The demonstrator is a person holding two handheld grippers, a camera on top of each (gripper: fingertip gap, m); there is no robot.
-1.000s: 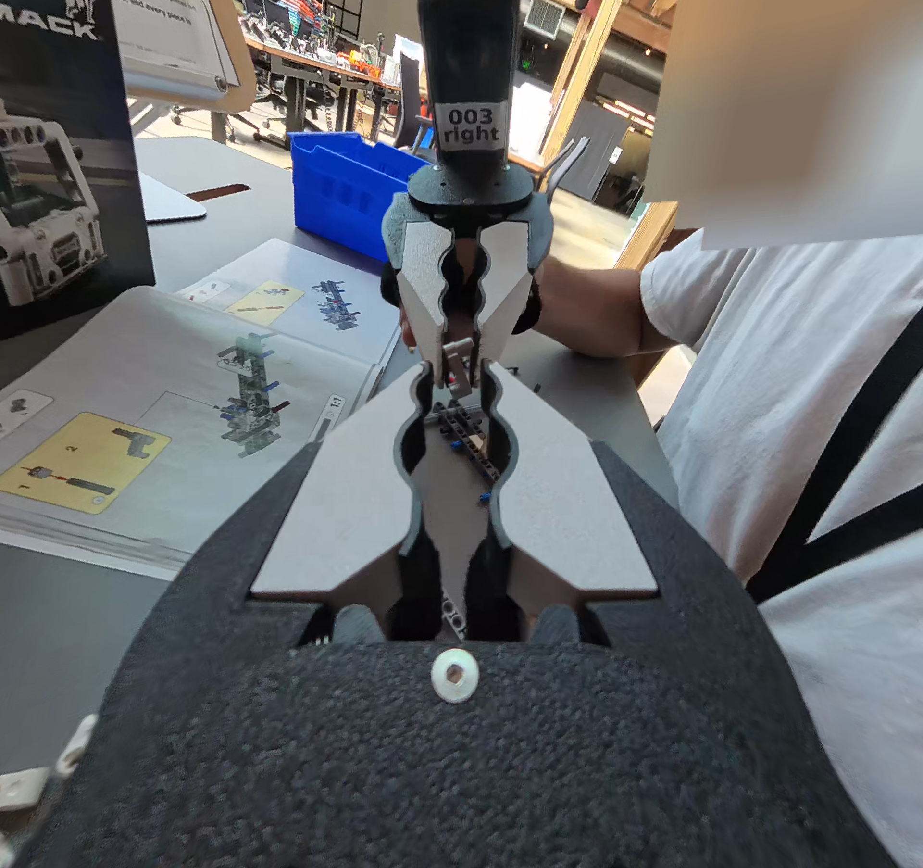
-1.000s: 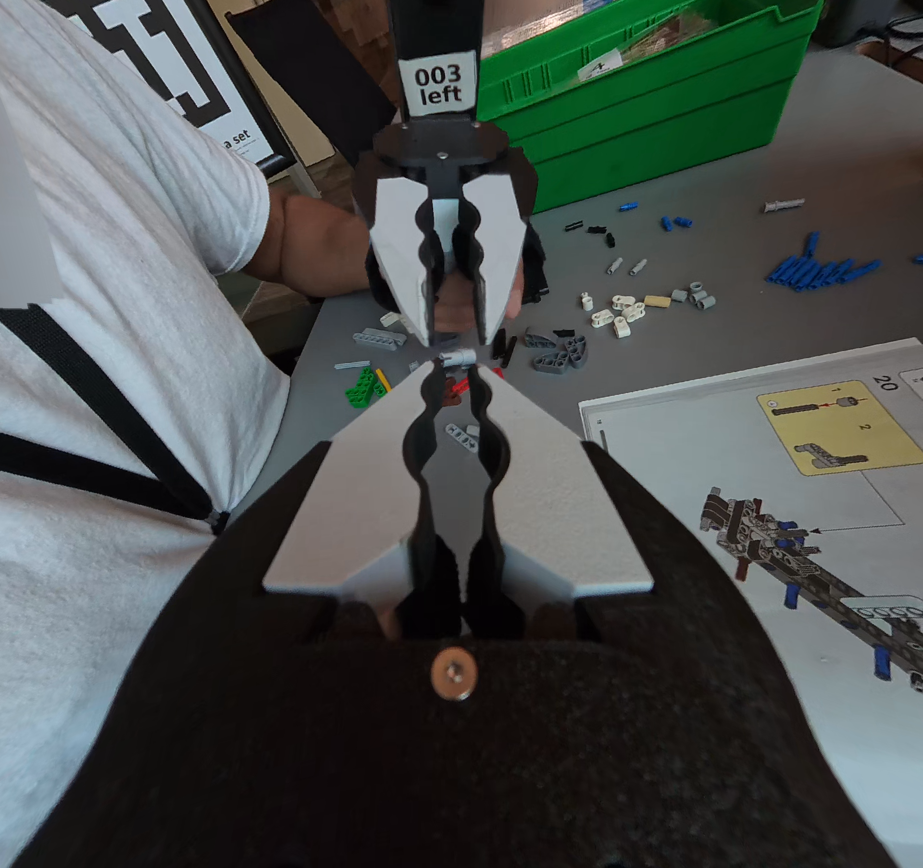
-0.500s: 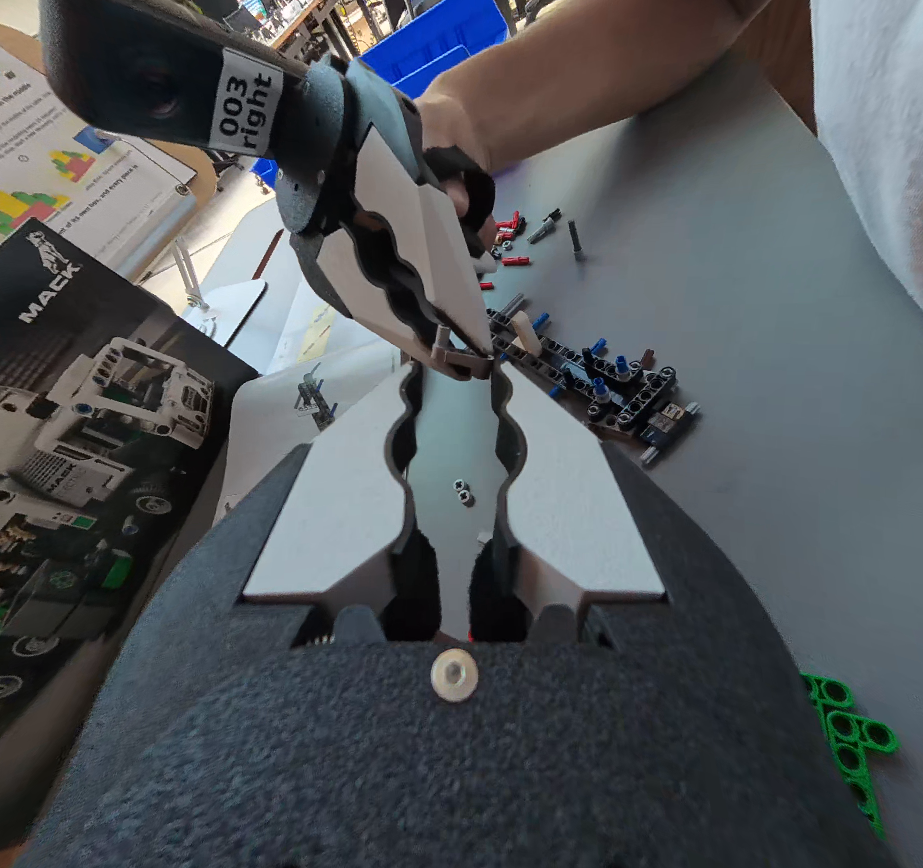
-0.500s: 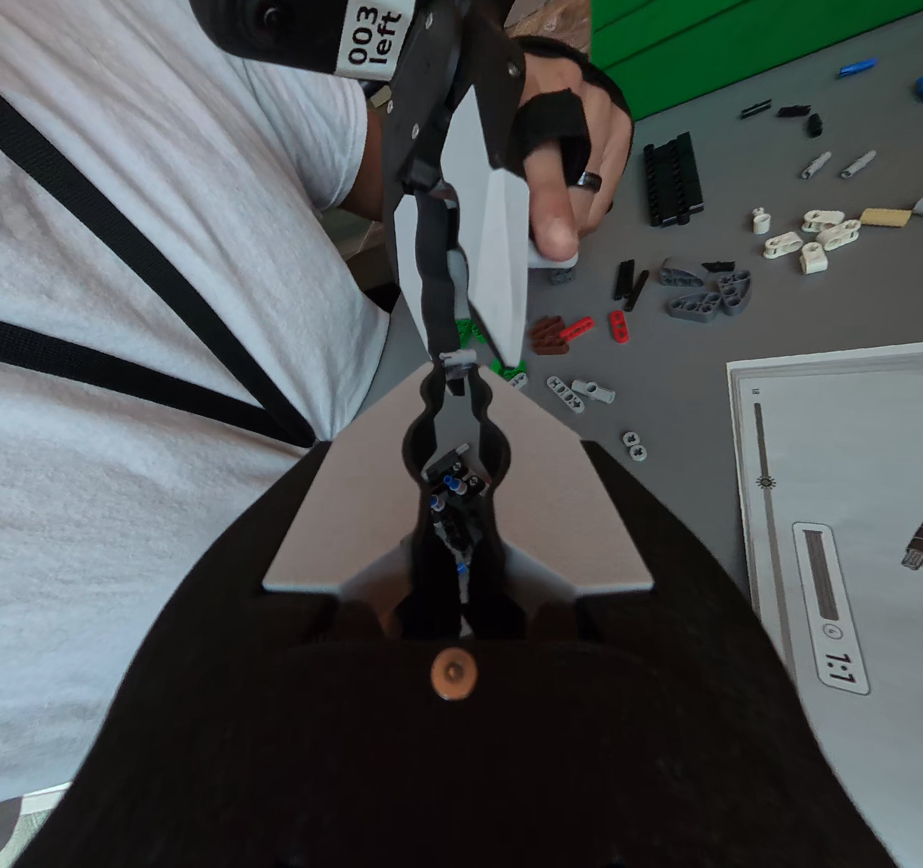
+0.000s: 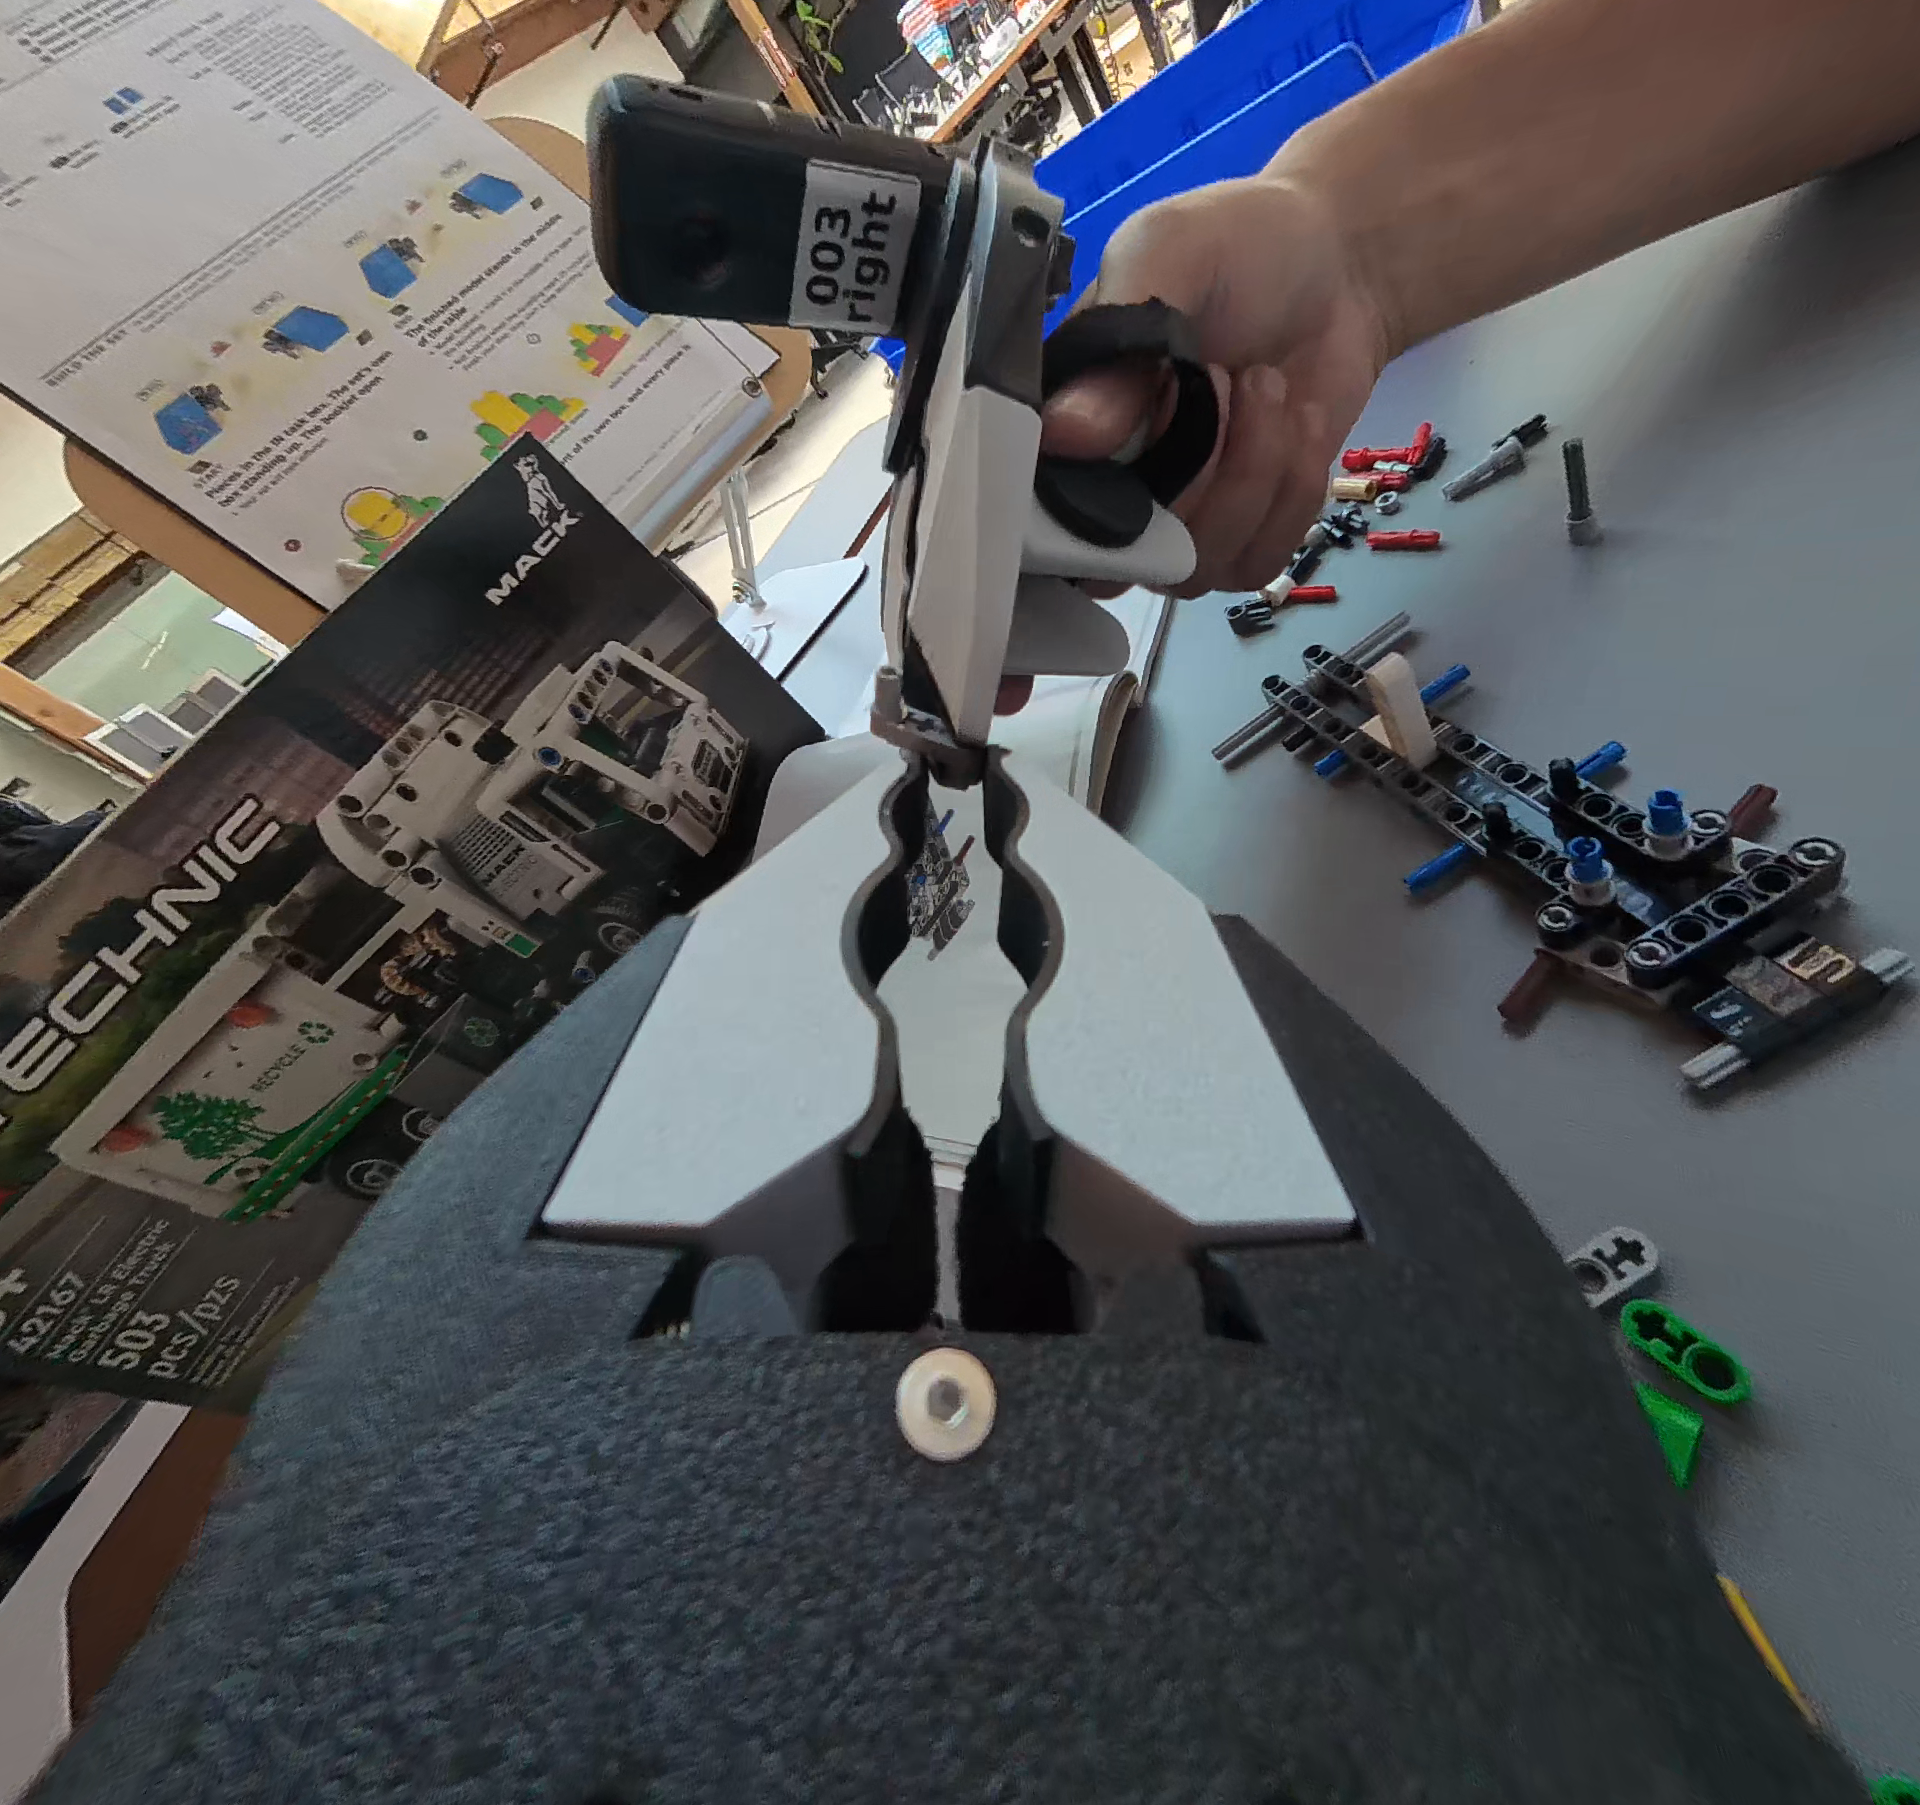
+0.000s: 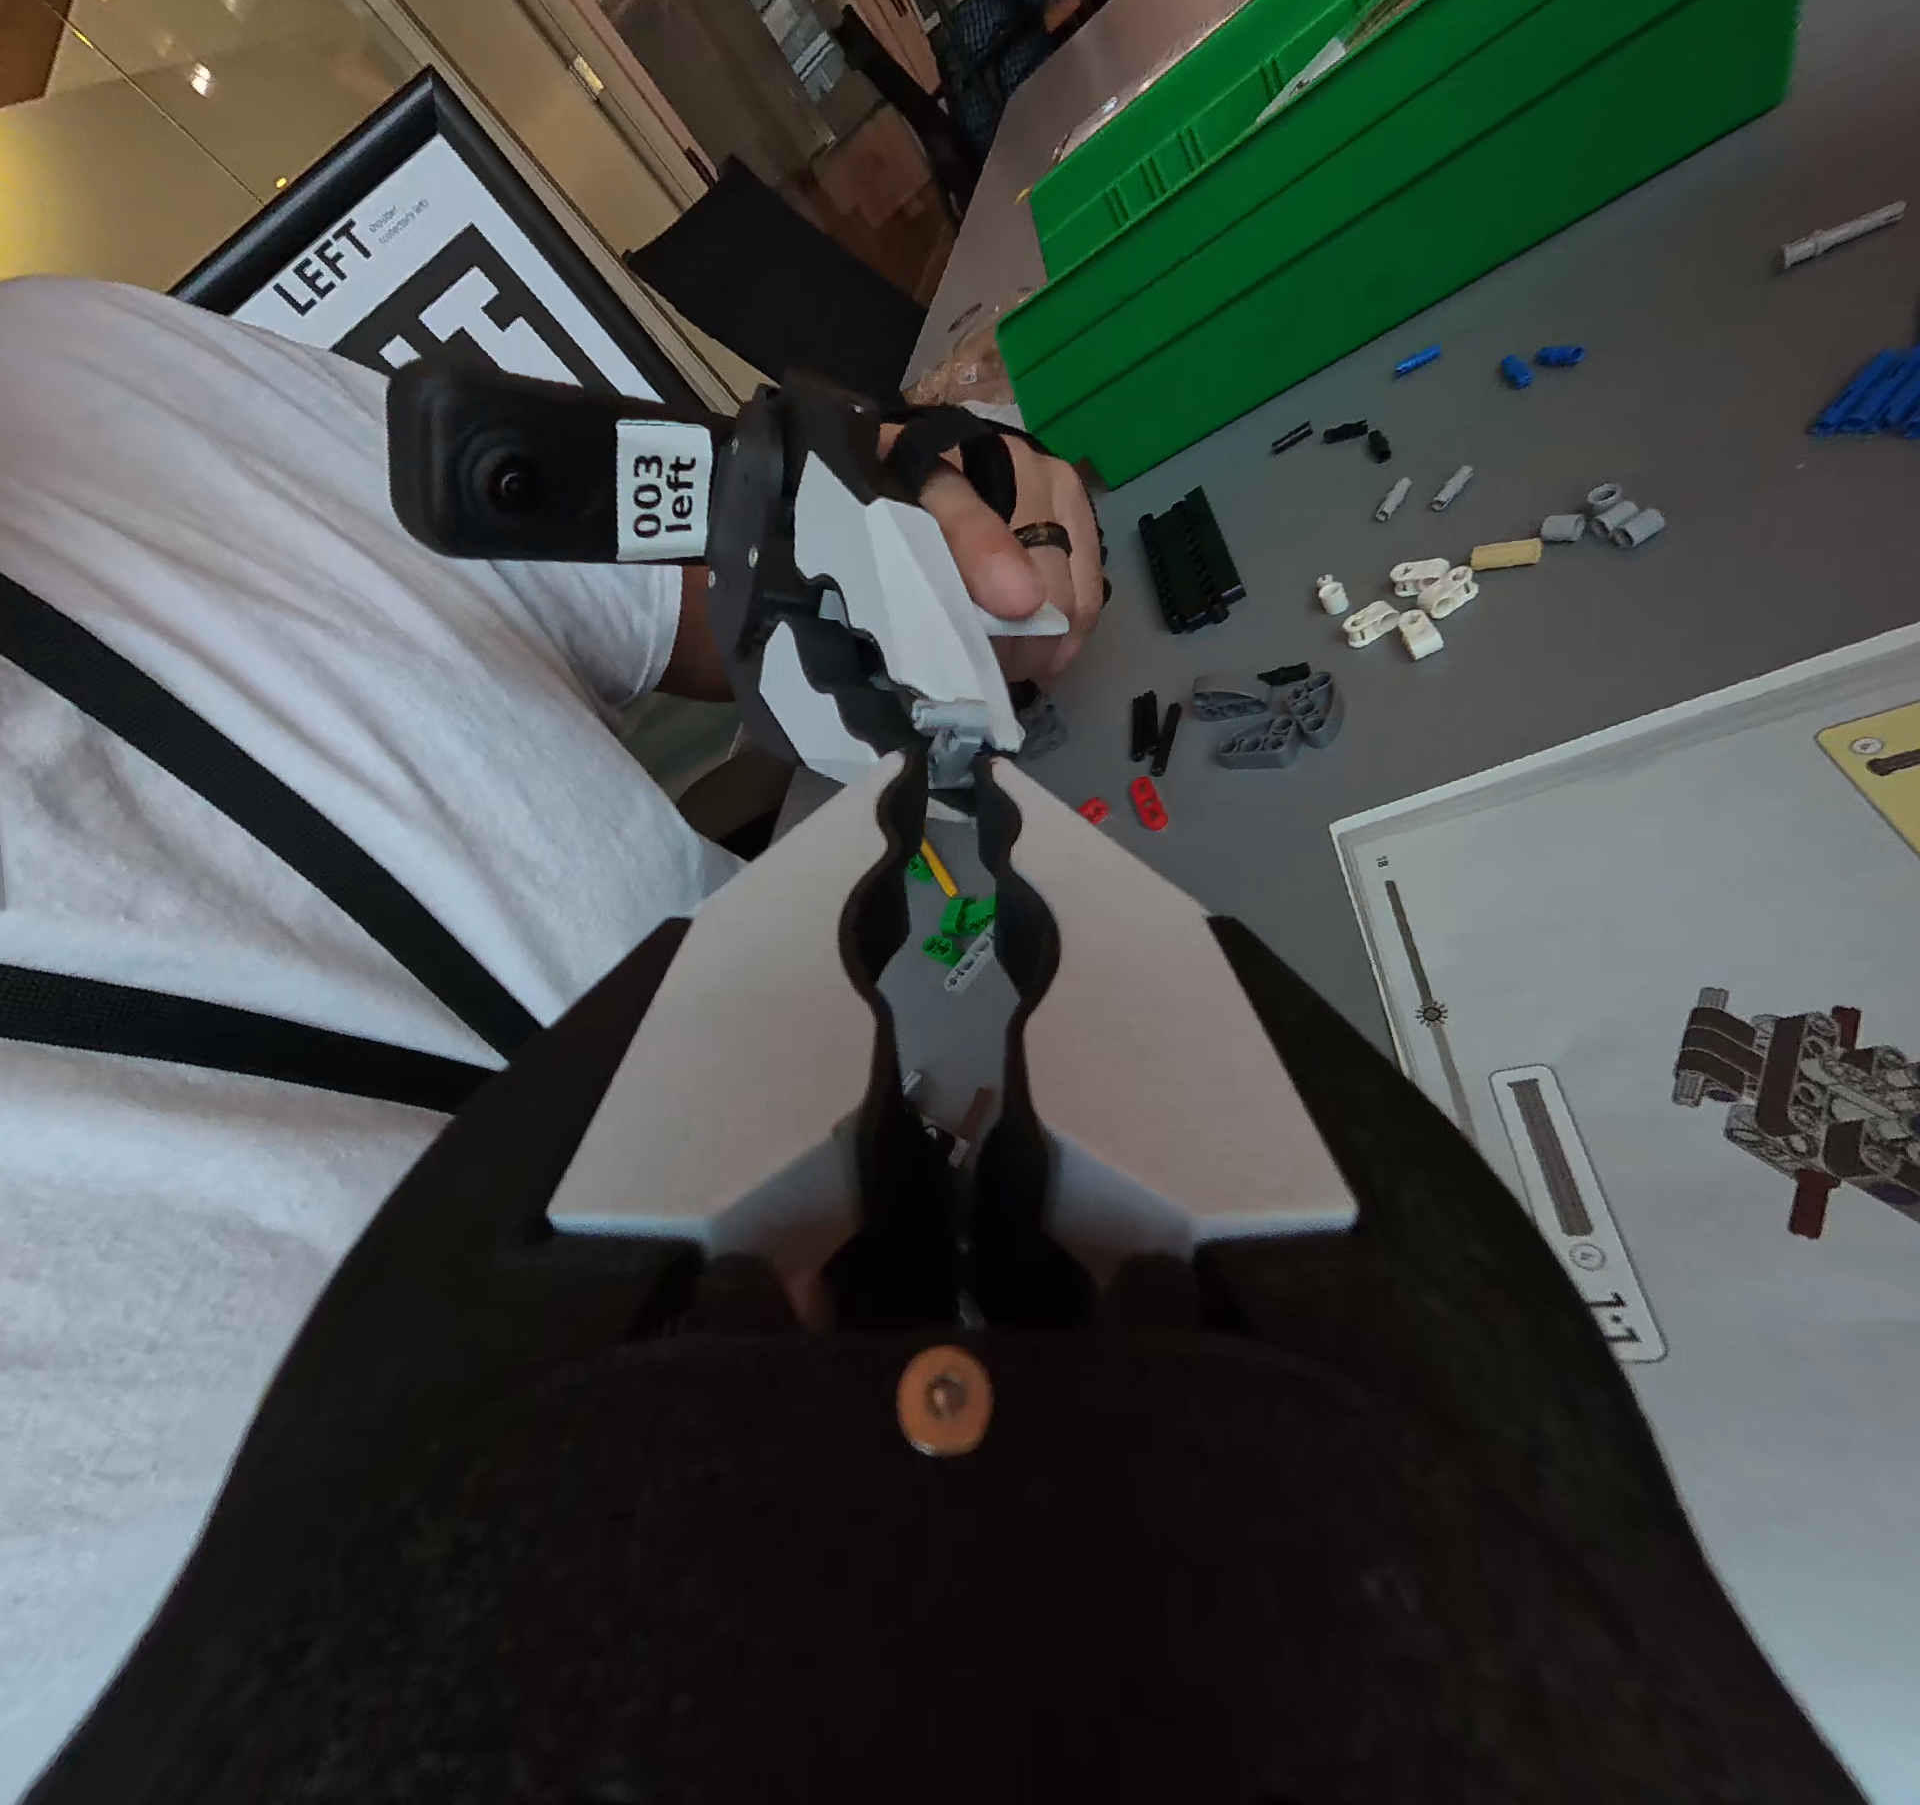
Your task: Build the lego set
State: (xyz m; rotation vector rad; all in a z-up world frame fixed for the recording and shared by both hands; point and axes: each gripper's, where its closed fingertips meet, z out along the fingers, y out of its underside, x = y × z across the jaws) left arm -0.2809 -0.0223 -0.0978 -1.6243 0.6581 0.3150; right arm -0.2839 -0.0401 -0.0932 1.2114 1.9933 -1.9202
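Both grippers meet tip to tip above the table, joining 2 small parts. The left gripper is nearly closed on a small grey connector piece; the right gripper pinches it too. Next: press squarely, then carry it to the dark beam chassis lying right of the jaws.

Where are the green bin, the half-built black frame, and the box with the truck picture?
green bin [image 6: 1351, 228], right wrist view, front wall.
half-built black frame [image 5: 1621, 856], left wrist view, middle beam.
box with the truck picture [image 5: 312, 924], left wrist view, printed front face.
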